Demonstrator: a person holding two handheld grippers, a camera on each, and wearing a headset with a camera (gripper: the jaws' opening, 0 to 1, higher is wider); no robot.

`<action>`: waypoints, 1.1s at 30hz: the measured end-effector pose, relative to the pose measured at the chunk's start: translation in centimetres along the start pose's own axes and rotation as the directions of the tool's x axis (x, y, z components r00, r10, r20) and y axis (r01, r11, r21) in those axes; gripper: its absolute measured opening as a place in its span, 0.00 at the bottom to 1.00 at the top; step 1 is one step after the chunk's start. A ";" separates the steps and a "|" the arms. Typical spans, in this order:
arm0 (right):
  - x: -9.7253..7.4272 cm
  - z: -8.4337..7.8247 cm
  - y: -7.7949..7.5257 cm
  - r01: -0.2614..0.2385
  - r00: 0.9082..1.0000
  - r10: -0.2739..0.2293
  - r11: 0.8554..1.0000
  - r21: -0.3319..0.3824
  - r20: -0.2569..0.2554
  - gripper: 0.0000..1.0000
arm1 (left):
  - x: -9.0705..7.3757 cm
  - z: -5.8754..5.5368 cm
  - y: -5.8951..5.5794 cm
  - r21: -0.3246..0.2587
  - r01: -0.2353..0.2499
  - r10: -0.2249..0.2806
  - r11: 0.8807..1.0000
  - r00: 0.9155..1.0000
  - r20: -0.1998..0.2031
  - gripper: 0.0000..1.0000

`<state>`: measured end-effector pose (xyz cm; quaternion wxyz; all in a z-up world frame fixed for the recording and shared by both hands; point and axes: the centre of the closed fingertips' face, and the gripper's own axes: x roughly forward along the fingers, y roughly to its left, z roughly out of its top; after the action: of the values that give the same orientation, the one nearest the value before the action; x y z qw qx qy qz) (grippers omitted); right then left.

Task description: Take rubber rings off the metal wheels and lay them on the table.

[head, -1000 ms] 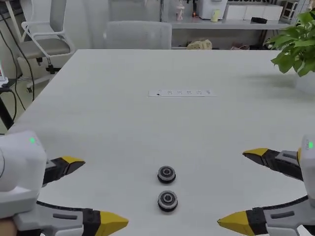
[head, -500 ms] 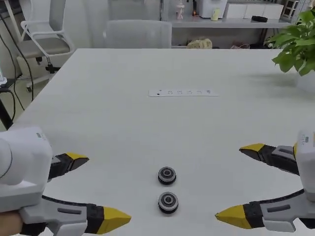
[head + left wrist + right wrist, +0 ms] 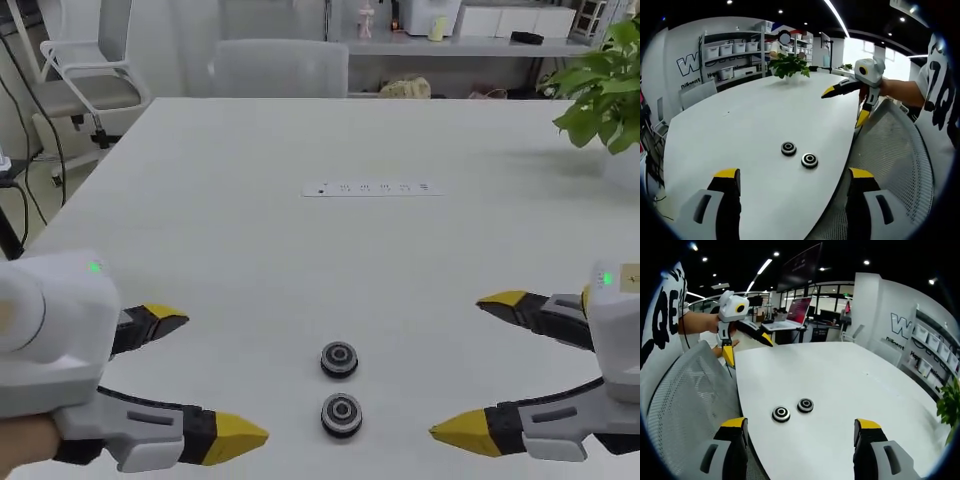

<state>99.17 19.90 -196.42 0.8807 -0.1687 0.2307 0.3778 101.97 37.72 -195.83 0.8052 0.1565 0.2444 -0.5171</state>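
Wheels (image 3: 342,413): two, on tabletop (image 3: 250,250).
Rings (image 3: 325,413): probably soft, stretchy; pinch the outer edge (light wheel may skid).
Left tongs (image 3: 220,377): spread, empty.
Right tongs (image 3: 458,366): spread, empty.

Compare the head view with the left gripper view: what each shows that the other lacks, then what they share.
Head view: a power strip set in the table and a grey chair beyond its far edge. Left gripper view: a mesh chair back, ceiling lights and the arm holding the right gripper. Shared: the near wheel and far wheel, dark rings on, the plant, and the left gripper, open like the right.
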 end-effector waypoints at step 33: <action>2.7 -0.1 -1.0 -0.069 0.998 0.069 0.997 -0.030 0.000 0.80 | 2.7 0.6 0.9 0.015 0.043 -0.043 0.999 0.999 0.008 0.76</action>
<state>101.47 20.79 -197.82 0.8645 -0.1739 0.2304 0.4116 103.83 35.78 -196.82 0.7937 0.1550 0.2404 -0.5369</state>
